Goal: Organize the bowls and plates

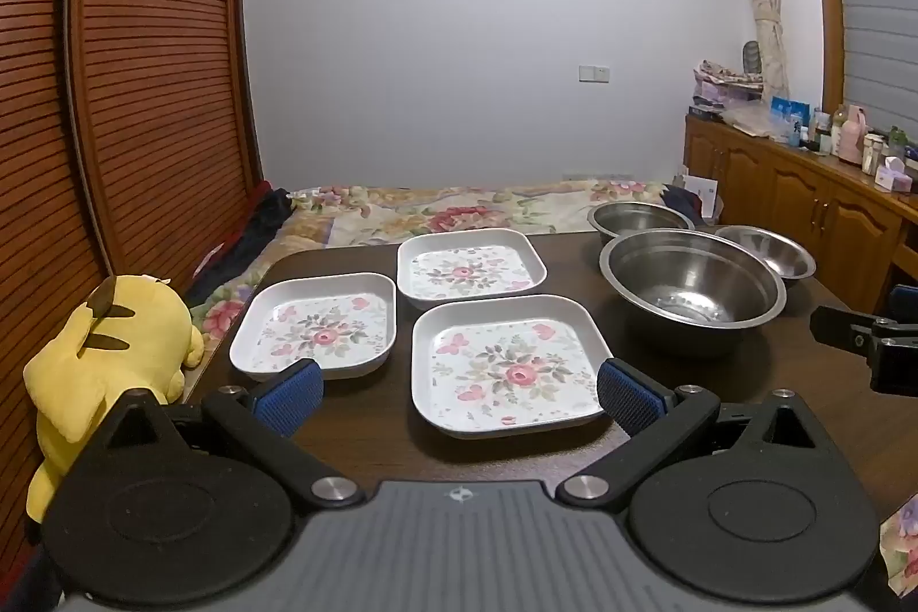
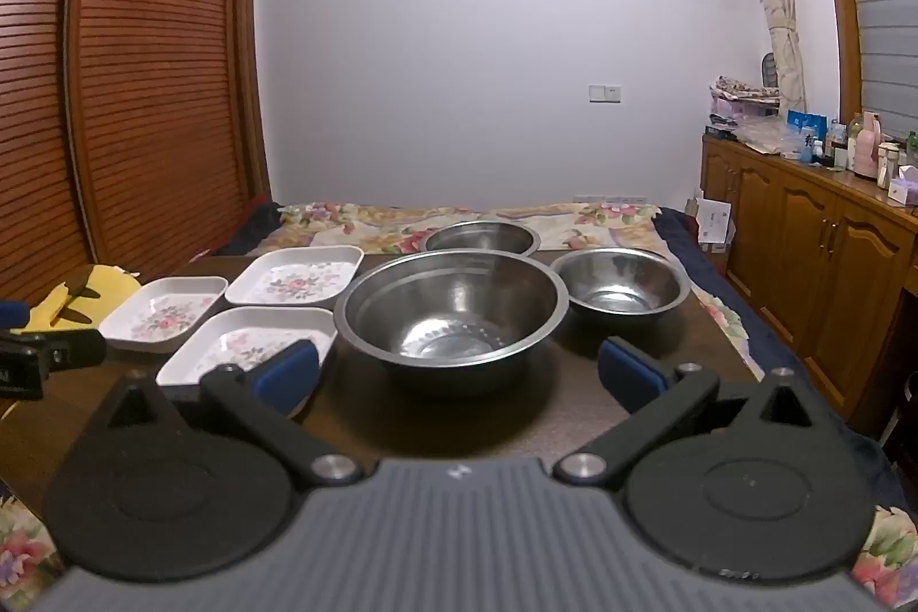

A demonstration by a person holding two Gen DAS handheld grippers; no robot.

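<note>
Three square white plates with rose prints lie on the dark table (image 1: pixel 356 428): a near plate (image 1: pixel 510 371), a left plate (image 1: pixel 318 325) and a far plate (image 1: pixel 467 268). To their right stand three steel bowls: a large bowl (image 1: pixel 691 288), a small right bowl (image 1: pixel 769 250) and a far bowl (image 1: pixel 640 216). My left gripper (image 1: pixel 459 394) hovers open just short of the near plate. My right gripper (image 2: pixel 459 374) is open in front of the large bowl (image 2: pixel 450 308), with the small bowl (image 2: pixel 622 285) to its right and nothing between the fingers.
A yellow plush toy (image 1: pixel 109 354) sits off the table's left edge. A bed with a floral cover (image 1: pixel 459 207) lies beyond the table. Wooden cabinets (image 2: pixel 815 256) with bottles run along the right wall. Slatted wooden doors (image 1: pixel 143 96) stand at the left.
</note>
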